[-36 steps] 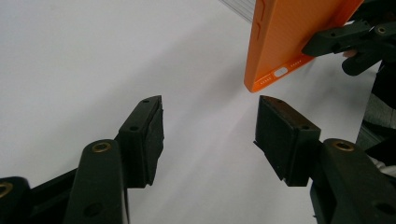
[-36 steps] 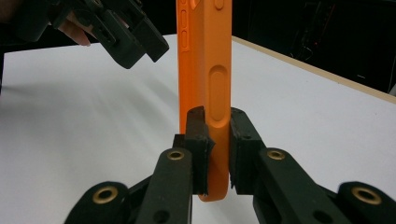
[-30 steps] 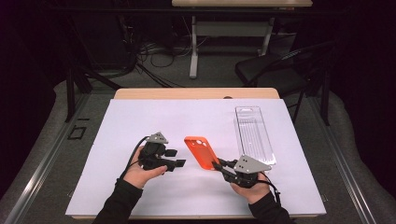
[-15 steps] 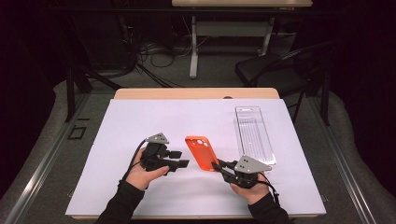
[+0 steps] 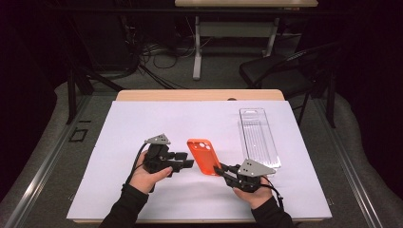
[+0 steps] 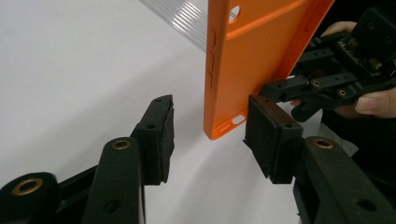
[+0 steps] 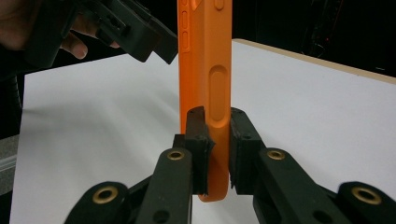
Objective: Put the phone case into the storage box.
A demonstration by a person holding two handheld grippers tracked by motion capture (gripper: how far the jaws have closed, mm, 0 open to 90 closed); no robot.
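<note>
In the high view, an orange phone case (image 5: 204, 156) sits near the middle of the white-covered desk (image 5: 142, 118). The right tool (image 5: 221, 170) pinches its near right corner. The left tool (image 5: 186, 159) points at the case's left edge from just beside it, its jaws apart. A clear plastic package (image 5: 259, 137) lies flat to the right of the case, close to the desk's right edge. The far half of the desk and the strip at the left lie bare, giving broad room on those sides. The near edge runs close under both forearms.

In the left gripper view, the left tool (image 6: 208, 130) has been closing its jaws, yet they are still spread, with the case's (image 6: 247, 65) bottom corner between them and no pad pressing on it. The case stands tilted above the white surface. The right tool (image 6: 299, 86) grips its far edge. The ribbed clear package (image 6: 182, 21) shows behind it at the top.

In the right gripper view, the right tool (image 7: 216, 140) is pressed onto the case's (image 7: 205, 60) side wall, one pad on each face, just below a long button. The case rises edge-on and upright. The left tool (image 7: 159, 44) is near its upper left edge. Bare white desk (image 7: 303, 107) spreads to the right, up to its wooden rim.
</note>
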